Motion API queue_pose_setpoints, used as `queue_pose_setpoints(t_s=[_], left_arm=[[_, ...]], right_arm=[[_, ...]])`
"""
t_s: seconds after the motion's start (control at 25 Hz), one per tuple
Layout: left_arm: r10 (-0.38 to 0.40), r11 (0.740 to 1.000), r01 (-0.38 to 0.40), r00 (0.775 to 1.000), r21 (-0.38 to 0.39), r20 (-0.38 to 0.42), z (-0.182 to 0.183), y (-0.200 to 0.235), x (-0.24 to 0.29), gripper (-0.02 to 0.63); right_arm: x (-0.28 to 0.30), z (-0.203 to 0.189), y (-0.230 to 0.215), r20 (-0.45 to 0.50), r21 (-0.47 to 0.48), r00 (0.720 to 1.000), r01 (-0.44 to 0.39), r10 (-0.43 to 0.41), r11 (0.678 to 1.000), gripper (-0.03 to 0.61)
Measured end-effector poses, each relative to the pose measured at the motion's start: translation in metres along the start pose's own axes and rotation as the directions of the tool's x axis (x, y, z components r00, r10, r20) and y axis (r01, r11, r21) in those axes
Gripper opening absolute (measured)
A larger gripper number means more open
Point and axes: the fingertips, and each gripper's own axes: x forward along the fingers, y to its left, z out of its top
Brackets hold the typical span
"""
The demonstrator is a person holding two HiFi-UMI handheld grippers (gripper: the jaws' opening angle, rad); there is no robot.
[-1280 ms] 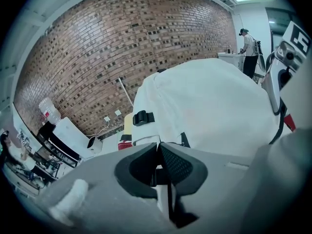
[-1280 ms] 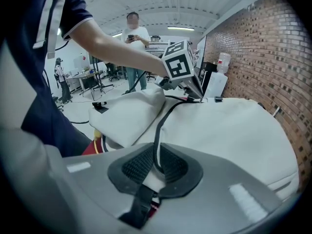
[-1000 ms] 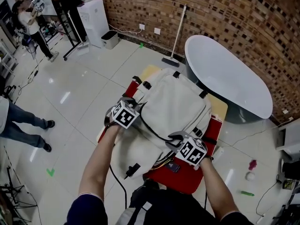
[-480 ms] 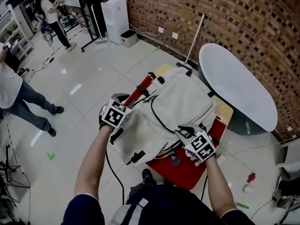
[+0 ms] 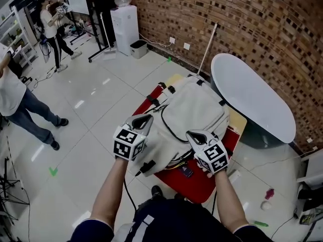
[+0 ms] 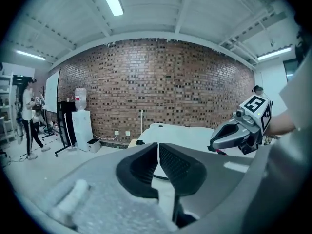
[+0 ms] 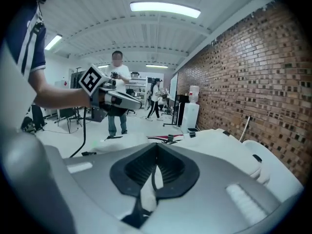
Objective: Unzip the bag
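On the red surface [image 5: 202,186], straight below the head camera: the bag [image 5: 194,110], an off-white backpack lying flat, black buckles at its far end. A dark zip line [image 5: 164,121] curves across the front panel.

Left tool [image 5: 148,118]: over the bag's near-left edge. Jaws closing, with a narrow slit left between the pads. Only pale bag fabric shows through the slit, beyond the tips, and nothing is pinched. Contact with the bag is not readable.

Right tool [image 5: 191,133]: over the near-right part of the bag, close to the zip line. Jaws clenched, tips met. In the hollow behind the tips sit a pale strip and a thin dark line (possibly zip hardware, too blurred to name). I cannot tell whether either is actually gripped.

The two tools are near each other, each seen side-on in the other's view.

Surroundings: a white oval table [image 5: 252,95] just beyond the bag on the right, and a brick wall [image 5: 262,24] behind it. The floor [image 5: 101,100] is pale tile. A water dispenser [image 5: 126,26] stands at the wall. Two people are at far left, one near [image 5: 15,105] and one further back [image 5: 50,26].
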Motion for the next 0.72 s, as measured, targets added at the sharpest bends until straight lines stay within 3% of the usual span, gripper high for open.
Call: queue_pose_setpoints(t_s=[0.12,0.36,0.72], left_arm=[[-0.023,1.0,0.023,0.999,0.005,0.038,0.003,-0.017,-0.004,0.002],[-0.093,0.993,0.1,0.99,-0.059,0.11,0.015,-0.049,-0.017,0.002],[-0.148,0.984,0.162,0.976,-0.075,0.16,0.022,-0.079,-0.022,0.002]], right_arm=[[-0.003,0.015,0.001,0.08,0.06,0.997,0.012,-0.016,0.998,0.006],[-0.017,0.047,0.011,0.217,0.135,0.974,0.029,-0.058,0.99,0.006],[-0.029,0.069,0.028,0.282,0.124,0.958,0.023,-0.057,0.992,0.006]])
